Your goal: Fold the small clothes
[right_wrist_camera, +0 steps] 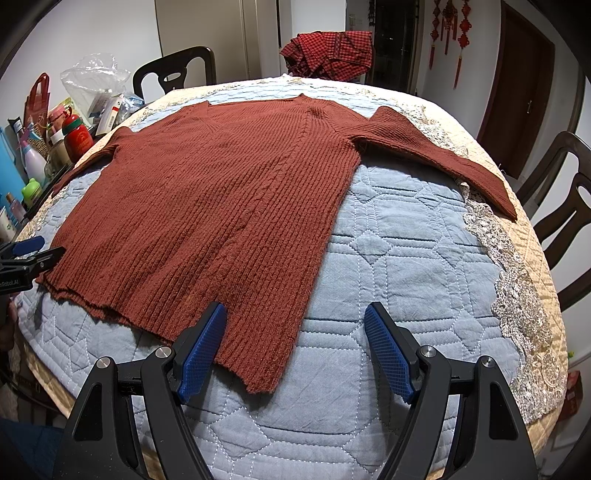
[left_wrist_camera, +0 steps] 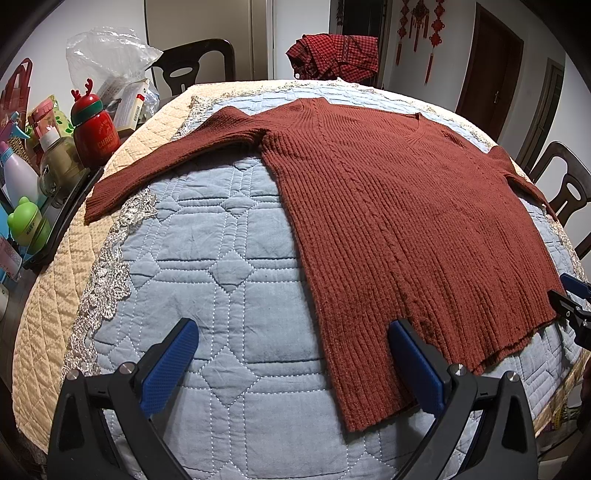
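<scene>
Left wrist view:
- Rust-brown ribbed sweater [left_wrist_camera: 388, 206] laid flat, front up, on blue quilted cover [left_wrist_camera: 229, 266]; neckline toward 12 o'clock, hem toward 5 o'clock.
- One sleeve [left_wrist_camera: 166, 158] stretched out toward 9 o'clock, cuff reaching past the lace trim [left_wrist_camera: 107, 280] onto the beige border.
- Left gripper [left_wrist_camera: 291, 365] at 6 o'clock, fingers spread wide, nothing between them; blue pad [left_wrist_camera: 417, 369] at the sweater's lower hem corner, contact not determinable; other pad [left_wrist_camera: 170, 369] over bare quilt.
- Right gripper [left_wrist_camera: 570, 306] partly in frame at 3 o'clock, just beside the far hem corner; finger state not determinable from here.
- Clutter at 9 o'clock beside the table: red reindeer bottle [left_wrist_camera: 94, 129], green frog-shaped container [left_wrist_camera: 27, 225], white spray bottle [left_wrist_camera: 16, 173], clear plastic bag [left_wrist_camera: 107, 55].
- Red checked cloth [left_wrist_camera: 332, 55] heaped at 12 o'clock beyond the table edge; dark chair [left_wrist_camera: 195, 62] at 11 o'clock.

Right wrist view:
- Same sweater [right_wrist_camera: 207, 206] seen from the opposite hem corner; body filling the 9 to 12 o'clock area, other sleeve [right_wrist_camera: 443, 155] extended toward 2 o'clock, cuff end on the beige border.
- Right gripper [right_wrist_camera: 295, 350] at 6 o'clock, fingers spread wide, gripping nothing; blue pad [right_wrist_camera: 203, 350] over the hem edge, other pad [right_wrist_camera: 388, 354] over bare quilt.
- Left gripper [right_wrist_camera: 27, 254] at 9 o'clock, just beside the far hem corner; only partly visible.
- Lace trim [right_wrist_camera: 517, 280] running along 3 to 4 o'clock; dark chair [right_wrist_camera: 569, 206] at 3 o'clock.
- Red hanging knot ornaments [right_wrist_camera: 448, 29] on the wall at 1 o'clock.
</scene>
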